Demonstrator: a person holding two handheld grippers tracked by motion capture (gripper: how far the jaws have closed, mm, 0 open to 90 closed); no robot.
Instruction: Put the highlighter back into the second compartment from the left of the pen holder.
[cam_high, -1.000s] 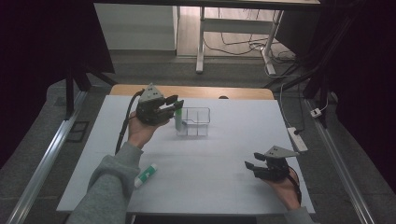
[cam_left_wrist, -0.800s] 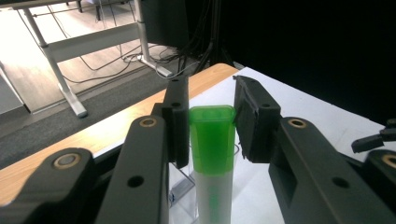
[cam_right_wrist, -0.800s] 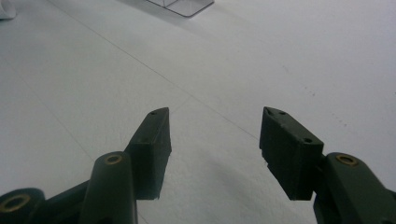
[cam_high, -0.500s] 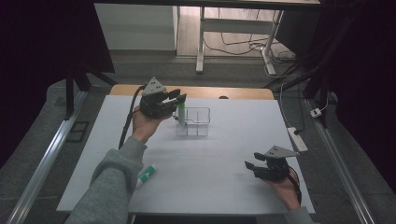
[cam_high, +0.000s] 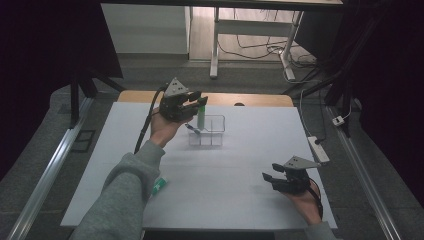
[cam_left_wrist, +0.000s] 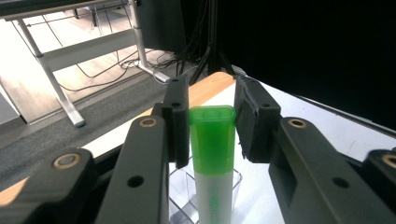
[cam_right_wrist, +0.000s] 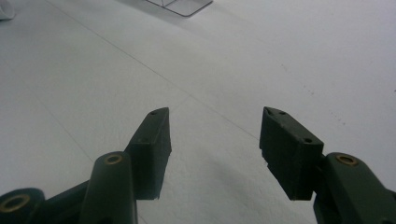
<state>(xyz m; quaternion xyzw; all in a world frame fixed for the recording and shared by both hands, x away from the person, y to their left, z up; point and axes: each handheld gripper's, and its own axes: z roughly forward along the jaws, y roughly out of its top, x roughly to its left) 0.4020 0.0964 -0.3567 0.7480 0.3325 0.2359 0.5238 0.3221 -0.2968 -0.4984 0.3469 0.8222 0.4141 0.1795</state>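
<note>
My left gripper (cam_high: 196, 104) (cam_left_wrist: 211, 122) is shut on the green cap of a highlighter (cam_high: 201, 116) (cam_left_wrist: 212, 154) with a white body. It holds the highlighter upright over the left side of a clear plastic organiser (cam_high: 215, 131) (cam_left_wrist: 183, 198) at the back middle of the white table. The highlighter's lower end sits inside or just above a compartment; I cannot tell which. A small bluish pen (cam_high: 193, 130) lies against the organiser's left wall. My right gripper (cam_high: 272, 180) (cam_right_wrist: 212, 135) rests low over the table's front right, open, with nothing between its jaws.
A second green-and-white marker (cam_high: 159, 186) lies on the table (cam_high: 235, 200) by the left sleeve. A white power strip (cam_high: 318, 149) lies along the right edge. A wooden desk edge (cam_high: 260, 99) borders the back.
The left hand carried the highlighter up and to the right, from beside the organiser to over its left compartments. The right gripper stayed still.
</note>
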